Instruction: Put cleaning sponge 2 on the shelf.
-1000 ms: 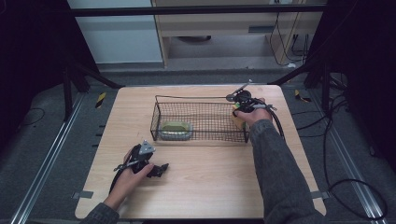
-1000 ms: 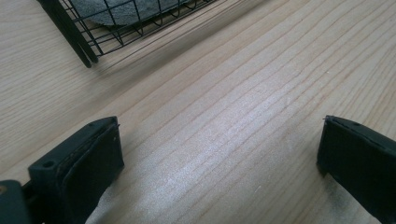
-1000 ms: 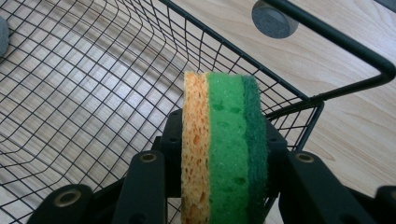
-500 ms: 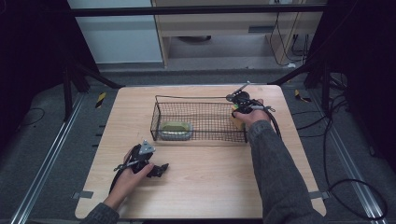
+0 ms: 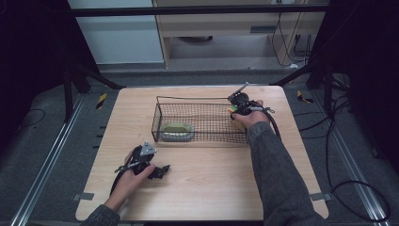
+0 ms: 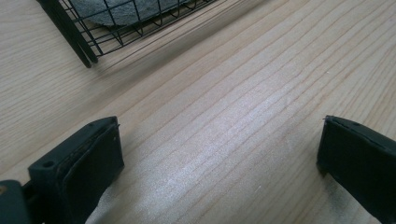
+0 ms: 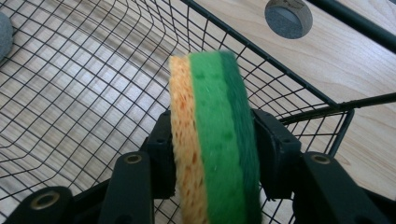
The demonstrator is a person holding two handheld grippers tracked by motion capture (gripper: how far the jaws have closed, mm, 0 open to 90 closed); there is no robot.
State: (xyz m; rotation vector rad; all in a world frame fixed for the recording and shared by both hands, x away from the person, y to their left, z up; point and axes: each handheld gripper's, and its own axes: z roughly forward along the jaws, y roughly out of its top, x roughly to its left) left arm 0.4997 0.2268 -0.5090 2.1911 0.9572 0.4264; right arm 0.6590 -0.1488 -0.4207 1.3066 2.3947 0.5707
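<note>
While the right gripper (image 7: 212,154) stands over the right end of the wire basket (image 5: 202,123), a sponge (image 7: 215,135) sits upright between its two black jaws. The jaws have just been opening a little, yet in the right gripper view the pads are close against both flat sides of the sponge, so it is held, with the yellow face on one side and the dark green scouring face on the other. The sponge is blurred at its top edge. Below and behind it is the black mesh of the basket floor and wall, and past the rim a round grey hole (image 7: 288,17) in the wooden table (image 5: 211,188).

In the high view the right gripper (image 5: 239,109) is at the far right corner of the basket, and a second sponge (image 5: 176,130) lies flat on the basket floor toward the left end, well apart from the first one.

The left gripper (image 6: 219,158) rests on the table in front of the basket, near its left corner, with jaws wide apart and only bare wood between them.
</note>
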